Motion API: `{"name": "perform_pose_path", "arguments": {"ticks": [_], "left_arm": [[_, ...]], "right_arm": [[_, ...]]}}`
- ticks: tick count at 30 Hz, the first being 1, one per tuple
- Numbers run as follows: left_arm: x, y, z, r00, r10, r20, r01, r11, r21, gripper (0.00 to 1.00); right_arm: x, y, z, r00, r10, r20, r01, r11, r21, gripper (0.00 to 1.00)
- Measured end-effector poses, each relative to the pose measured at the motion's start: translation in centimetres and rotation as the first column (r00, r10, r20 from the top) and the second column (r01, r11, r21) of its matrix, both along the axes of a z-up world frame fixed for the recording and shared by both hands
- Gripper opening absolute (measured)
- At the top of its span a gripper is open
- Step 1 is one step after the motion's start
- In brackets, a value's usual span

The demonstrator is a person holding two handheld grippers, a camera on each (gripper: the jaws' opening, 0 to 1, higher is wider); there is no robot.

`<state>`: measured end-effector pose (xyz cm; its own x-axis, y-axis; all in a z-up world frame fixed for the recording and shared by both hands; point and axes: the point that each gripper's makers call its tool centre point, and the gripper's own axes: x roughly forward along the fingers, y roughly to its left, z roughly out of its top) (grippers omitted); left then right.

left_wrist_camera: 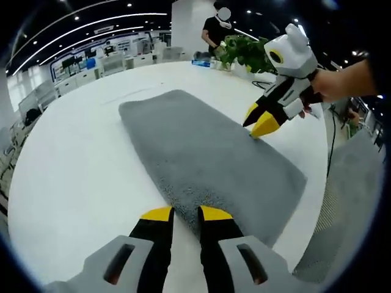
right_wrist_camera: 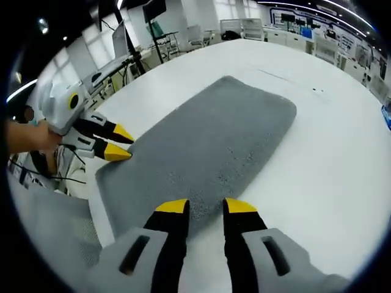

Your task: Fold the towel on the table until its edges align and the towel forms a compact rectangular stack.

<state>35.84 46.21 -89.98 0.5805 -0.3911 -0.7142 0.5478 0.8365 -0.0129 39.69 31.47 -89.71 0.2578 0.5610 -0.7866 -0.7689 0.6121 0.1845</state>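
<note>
- Towel [left_wrist_camera: 208, 162] lies flat on the white table [left_wrist_camera: 73, 177], one long grey rectangle. It may already be doubled over; the pictures don't let me count layers.
- Left gripper [left_wrist_camera: 181, 215]: jaws a narrow gap apart, tips at the near short edge of the towel, nothing held. In the right gripper view it comes in from the left [right_wrist_camera: 117, 143], tips at the towel's long edge near a corner.
- Right gripper [right_wrist_camera: 204, 207]: jaws slightly apart, tips resting over the towel's near edge, nothing clamped as far as I can tell. In the left gripper view it shows at the long edge [left_wrist_camera: 261, 121], a hand [left_wrist_camera: 333, 82] behind it.
- My read: both are lining up on one end of the towel for the next fold, no pinch made yet.
- Risks:
  - Thick pile: a shallow pinch could take only the top fibres or one layer, so the edge drops mid-lift.
  - Grips at uneven spots along that end would skew the fold and leave the edges misaligned.
  - Smooth tabletop: dragging instead of lifting may slide the whole towel toward the table edge.
  - Plant [left_wrist_camera: 247, 52] and clutter at the far side are well apart, low concern.
</note>
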Motion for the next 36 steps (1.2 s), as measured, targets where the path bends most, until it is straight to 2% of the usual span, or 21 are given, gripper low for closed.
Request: {"name": "perform_pose_path", "arguments": {"ticks": [6, 7, 8, 10, 14, 17, 19, 28, 36], "left_arm": [[-0.1, -0.1, -0.7, 1.000, 0.001, -0.025, -0.002, 1.000, -0.024, 0.13], [-0.2, -0.2, -0.6, 1.000, -0.007, -0.018, 0.007, 1.000, -0.020, 0.12], [-0.2, -0.5, -0.6, 0.998, -0.053, 0.012, 0.053, 0.999, 0.011, 0.11], [-0.3, -0.9, -0.6, 0.994, -0.098, 0.039, 0.097, 0.994, 0.041, 0.09], [-0.3, -0.7, -0.8, 0.999, -0.034, 0.012, 0.034, 0.999, -0.020, 0.08], [-0.3, -1.1, -0.7, 0.997, -0.071, 0.017, 0.071, 0.997, 0.019, 0.08], [-0.2, -1.4, -0.8, 0.998, -0.063, 0.001, 0.063, 0.998, 0.011, 0.08], [-0.4, -5.1, -0.9, 0.996, -0.085, 0.004, 0.085, 0.996, -0.018, 0.08], [-0.4, -9.0, -0.9, 0.991, -0.132, 0.007, 0.132, 0.991, -0.012, 0.08]], "right_arm": [[-0.9, -0.6, -1.3, 0.999, 0.054, -0.003, -0.054, 0.997, -0.064, 0.19], [-1.1, -0.6, -1.3, 0.999, 0.052, -0.009, -0.052, 0.996, -0.070, 0.19], [-1.1, -0.6, -1.1, 0.999, 0.048, -0.005, -0.048, 0.997, -0.062, 0.19], [-1.1, -0.7, -1.2, 0.999, 0.046, -0.007, -0.046, 0.997, -0.062, 0.18], [-1.0, -0.7, -1.4, 0.999, 0.053, -0.010, -0.053, 0.996, -0.067, 0.18], [-1.0, -0.9, -1.4, 0.998, 0.065, -0.005, -0.065, 0.995, -0.070, 0.17], [-1.0, -1.2, -1.4, 0.998, 0.067, -0.002, -0.067, 0.995, -0.073, 0.17], [-1.2, -5.0, -1.4, 0.999, 0.043, 0.006, -0.043, 0.994, -0.097, 0.17], [-1.3, -8.9, -1.5, 1.000, 0.030, 0.004, -0.029, 0.992, -0.124, 0.17]]}}
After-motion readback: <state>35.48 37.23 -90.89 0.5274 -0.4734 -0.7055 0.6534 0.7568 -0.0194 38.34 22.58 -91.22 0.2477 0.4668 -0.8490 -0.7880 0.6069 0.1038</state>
